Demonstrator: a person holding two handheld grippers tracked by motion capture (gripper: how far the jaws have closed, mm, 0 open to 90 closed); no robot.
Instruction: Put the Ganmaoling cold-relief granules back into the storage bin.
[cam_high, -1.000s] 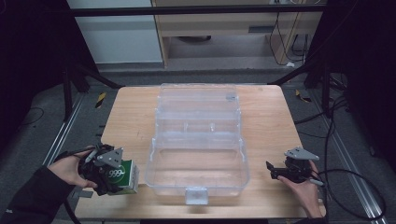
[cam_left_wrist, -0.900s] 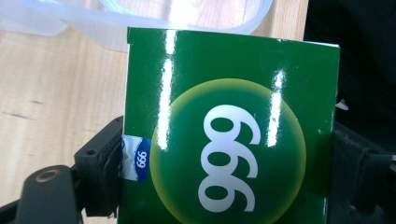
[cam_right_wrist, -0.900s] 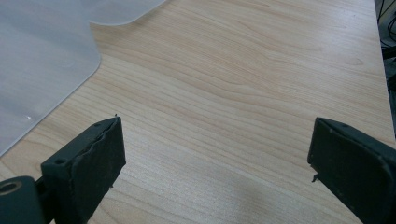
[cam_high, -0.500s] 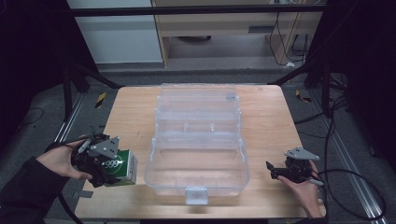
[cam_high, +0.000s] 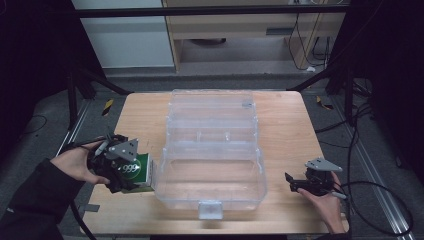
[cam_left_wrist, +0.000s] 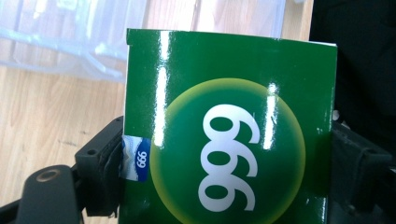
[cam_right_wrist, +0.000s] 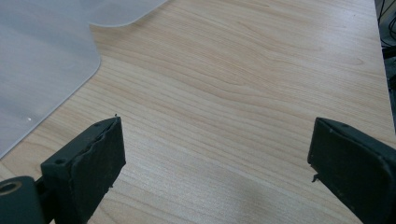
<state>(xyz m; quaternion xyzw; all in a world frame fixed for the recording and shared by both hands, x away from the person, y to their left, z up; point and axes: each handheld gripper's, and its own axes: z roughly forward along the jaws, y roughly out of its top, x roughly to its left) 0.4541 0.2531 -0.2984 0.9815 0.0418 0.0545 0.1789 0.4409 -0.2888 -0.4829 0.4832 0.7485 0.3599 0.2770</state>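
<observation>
left tongs (cam_high: 131, 172) clamp green box (cam_high: 136, 171) by side walls at tabletop (cam_high: 285, 125) 8 o'clock, beside clear case (cam_high: 212, 150). light glossy carton, likely slippery, crushable. right tongs (cam_high: 296, 183) gape empty, 4 o'clock.

Your table (cam_high: 285, 115) is a light wooden top on a dark frame. At its middle lies a clear plastic case (cam_high: 212, 150), opened flat, with its latch at your edge. The wood to either side of it lies bare.
</observation>
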